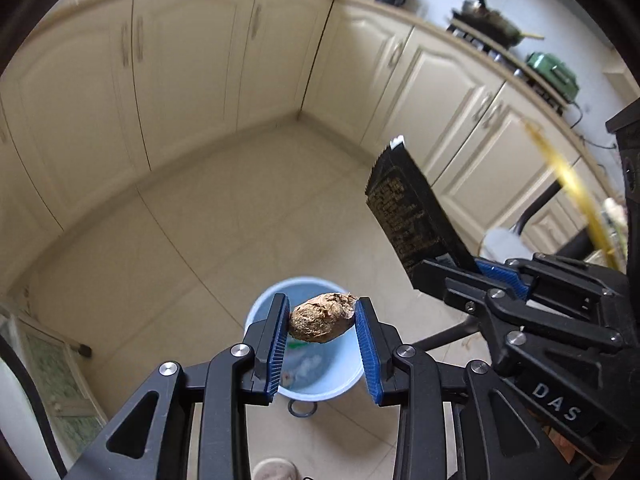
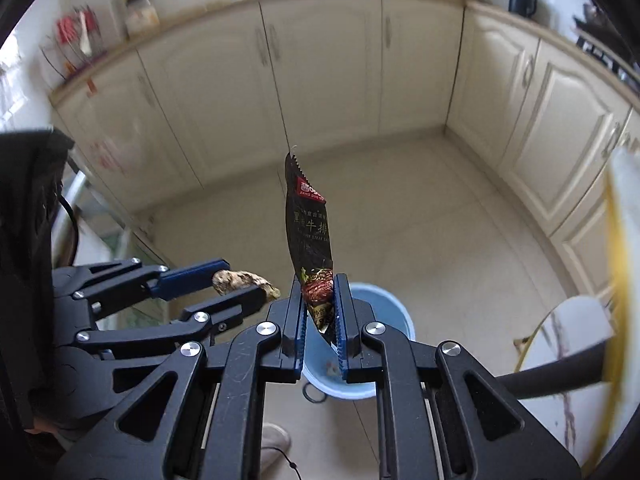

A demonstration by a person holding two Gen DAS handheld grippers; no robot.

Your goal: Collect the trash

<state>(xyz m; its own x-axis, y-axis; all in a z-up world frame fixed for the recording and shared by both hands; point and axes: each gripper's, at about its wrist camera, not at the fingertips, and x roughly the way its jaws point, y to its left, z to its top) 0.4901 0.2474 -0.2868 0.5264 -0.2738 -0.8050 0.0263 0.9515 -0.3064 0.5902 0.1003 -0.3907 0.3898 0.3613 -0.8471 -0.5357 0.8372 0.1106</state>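
My left gripper (image 1: pixel 322 312) is shut on a brown crumpled lump of trash (image 1: pixel 322 317) and holds it above a light blue bin (image 1: pixel 260 300) on the floor. The right gripper (image 2: pixel 320 300) is shut on the lower end of a black snack wrapper (image 2: pixel 308 224), which stands upright above the same bin (image 2: pixel 394 312). In the left wrist view the right gripper (image 1: pixel 452 264) and the wrapper (image 1: pixel 404 208) are at the right. In the right wrist view the left gripper (image 2: pixel 236 284) with the lump (image 2: pixel 244 280) is at the left. Some litter lies inside the bin.
Cream kitchen cabinets (image 1: pixel 192 76) run round the tiled floor (image 1: pixel 224 208). A stove with a pan (image 1: pixel 488 20) is on the counter at the right. A round marble table with a gold rim (image 2: pixel 568 344) stands at the right. A dark ring (image 1: pixel 301 408) lies by the bin.
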